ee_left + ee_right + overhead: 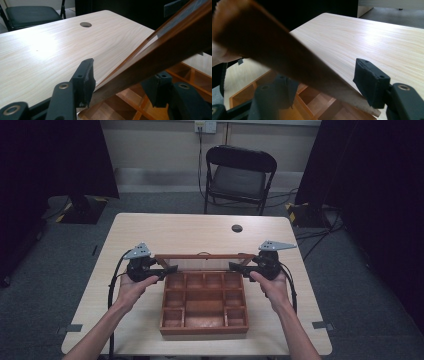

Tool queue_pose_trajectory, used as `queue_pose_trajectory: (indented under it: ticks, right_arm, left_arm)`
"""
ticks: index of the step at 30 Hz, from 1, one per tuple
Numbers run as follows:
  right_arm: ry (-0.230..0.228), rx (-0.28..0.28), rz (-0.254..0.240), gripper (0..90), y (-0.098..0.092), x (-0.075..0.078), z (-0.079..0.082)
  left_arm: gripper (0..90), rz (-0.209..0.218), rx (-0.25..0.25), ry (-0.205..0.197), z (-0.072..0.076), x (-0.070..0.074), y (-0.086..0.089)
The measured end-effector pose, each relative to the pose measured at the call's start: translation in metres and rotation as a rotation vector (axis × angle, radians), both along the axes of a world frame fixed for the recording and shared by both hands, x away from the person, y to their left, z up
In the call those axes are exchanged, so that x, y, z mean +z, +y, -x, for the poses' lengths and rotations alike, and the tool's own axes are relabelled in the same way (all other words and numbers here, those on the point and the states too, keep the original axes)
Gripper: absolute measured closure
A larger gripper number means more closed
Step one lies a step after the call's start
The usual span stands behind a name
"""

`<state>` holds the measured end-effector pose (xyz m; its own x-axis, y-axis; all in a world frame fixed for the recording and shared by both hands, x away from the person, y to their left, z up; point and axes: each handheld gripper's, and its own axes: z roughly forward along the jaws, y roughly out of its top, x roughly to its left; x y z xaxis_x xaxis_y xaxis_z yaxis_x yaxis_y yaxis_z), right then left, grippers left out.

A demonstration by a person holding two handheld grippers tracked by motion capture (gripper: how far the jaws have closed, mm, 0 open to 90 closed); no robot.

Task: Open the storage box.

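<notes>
Your forearms enter the high view from below, the left gripper (167, 270) and right gripper (237, 266) flanking the raised lid (204, 256) of a wooden compartment box (204, 304) that sits near the front middle of the pale table (165, 230); a black chair (239, 176) stands beyond. In the left gripper view, the lid's wooden frame (160, 55) slants between your jaws, one pad (88, 80) against its edge, the other just beside it, compartments below. In the right gripper view, the blurred lid (287, 57) crosses between the jaws; you cannot tell whether the pads press on it.
</notes>
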<state>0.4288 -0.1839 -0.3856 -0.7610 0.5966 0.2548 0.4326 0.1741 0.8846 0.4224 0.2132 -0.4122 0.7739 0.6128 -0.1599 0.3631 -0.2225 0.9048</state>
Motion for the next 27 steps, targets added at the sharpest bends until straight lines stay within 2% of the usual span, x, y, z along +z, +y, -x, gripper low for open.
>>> queue_pose_trajectory:
  ticks: [7, 11, 16, 21, 27]
  right_arm:
    - [0.015, -0.017, 0.004, 38.3, -0.001, -0.005, -0.007]
    - [0.023, -0.025, 0.01, 38.1, -0.001, -0.008, -0.011]
    - [0.03, -0.028, 0.008, 37.1, -0.001, -0.011, -0.015]
    - [0.043, -0.032, 0.004, 36.9, -0.001, -0.015, -0.02]
    - [0.051, -0.03, 0.005, 37.2, 0.001, -0.02, -0.025]
  left_arm:
    - [49.1, -0.001, 0.016, 0.022, -0.006, -0.005, 0.0]
    - [49.2, -0.008, 0.014, 0.021, -0.008, -0.006, 0.001]
    - [51.1, 0.003, 0.013, 0.024, -0.011, -0.007, 0.002]
    - [52.4, -0.019, 0.009, 0.027, -0.015, -0.004, 0.002]
    - [52.8, -0.01, 0.014, 0.031, -0.018, -0.005, 0.002]
